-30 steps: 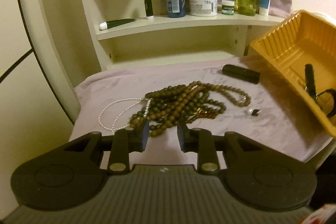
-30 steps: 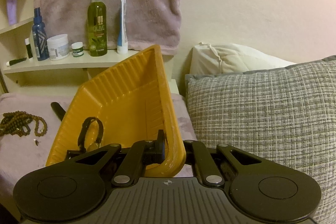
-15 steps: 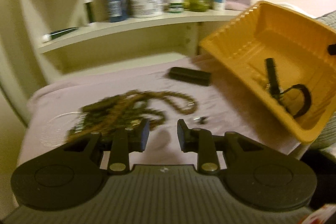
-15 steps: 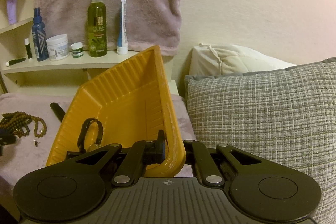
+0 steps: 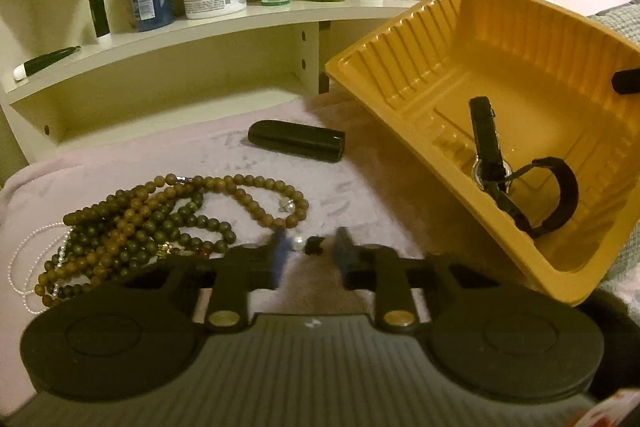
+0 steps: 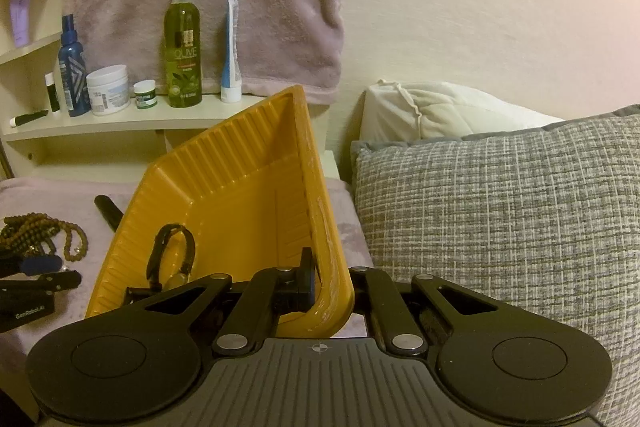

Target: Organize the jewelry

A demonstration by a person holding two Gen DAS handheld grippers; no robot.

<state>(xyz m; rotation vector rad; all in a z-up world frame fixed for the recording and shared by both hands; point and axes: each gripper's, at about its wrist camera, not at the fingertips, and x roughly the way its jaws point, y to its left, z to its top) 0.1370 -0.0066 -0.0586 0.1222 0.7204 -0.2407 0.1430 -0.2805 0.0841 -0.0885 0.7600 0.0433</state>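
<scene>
Left hand-held gripper [image 5: 308, 247]: closing around small pearl-and-dark earring [image 5: 307, 244] | Right hand-held gripper [image 6: 332, 281]: clamped on tilted yellow ribbed plastic tray [image 6: 256, 195] rim

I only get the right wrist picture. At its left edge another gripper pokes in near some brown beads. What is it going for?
Observer: The left gripper is closing its fingers around two tiny pieces on the blanket, a small pearl piece and a dark bit. Nothing is pinched yet.
Visitor: Is that pile only brown beads?
Observer: No, a thin white pearl strand lies along the left side of the brown beads.
Visitor: And the black stick behind the yellow tray?
Observer: It is a black case, lying flat and apart from the beads.
</scene>
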